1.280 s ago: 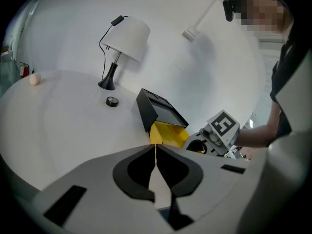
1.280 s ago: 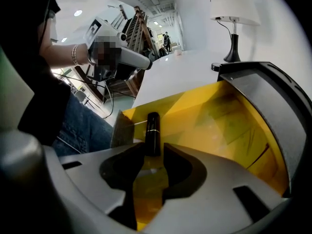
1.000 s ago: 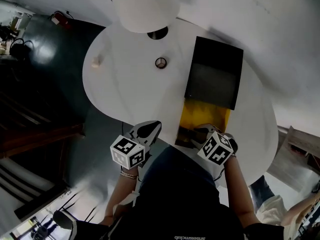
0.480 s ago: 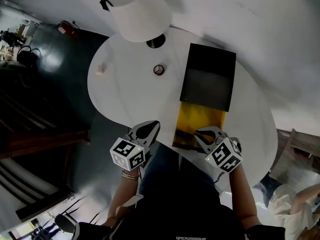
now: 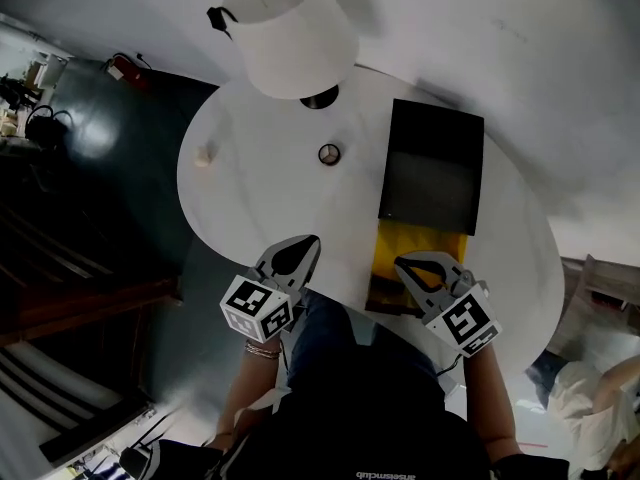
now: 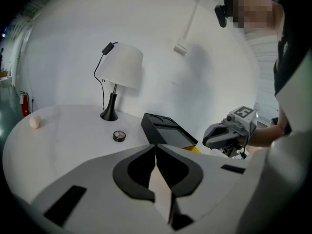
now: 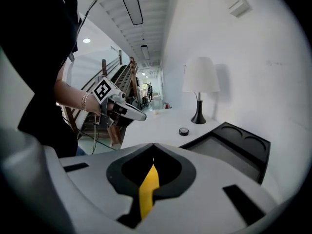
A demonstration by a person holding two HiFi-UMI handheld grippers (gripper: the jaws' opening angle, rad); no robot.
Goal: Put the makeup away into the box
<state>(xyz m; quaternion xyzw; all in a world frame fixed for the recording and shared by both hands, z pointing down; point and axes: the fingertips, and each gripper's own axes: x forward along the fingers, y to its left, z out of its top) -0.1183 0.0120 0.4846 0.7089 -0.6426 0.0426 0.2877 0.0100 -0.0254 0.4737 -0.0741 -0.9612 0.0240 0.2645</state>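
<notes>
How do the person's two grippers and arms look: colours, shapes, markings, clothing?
Both the left gripper and the right gripper have pale grey shells with black inner linings, tapering to a point. Each carries a white cube with black square markers. The left wrist wears a bracelet; the top is black.

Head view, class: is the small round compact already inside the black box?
No, the compact lies on the white table, beside the black box and apart from it.
</notes>
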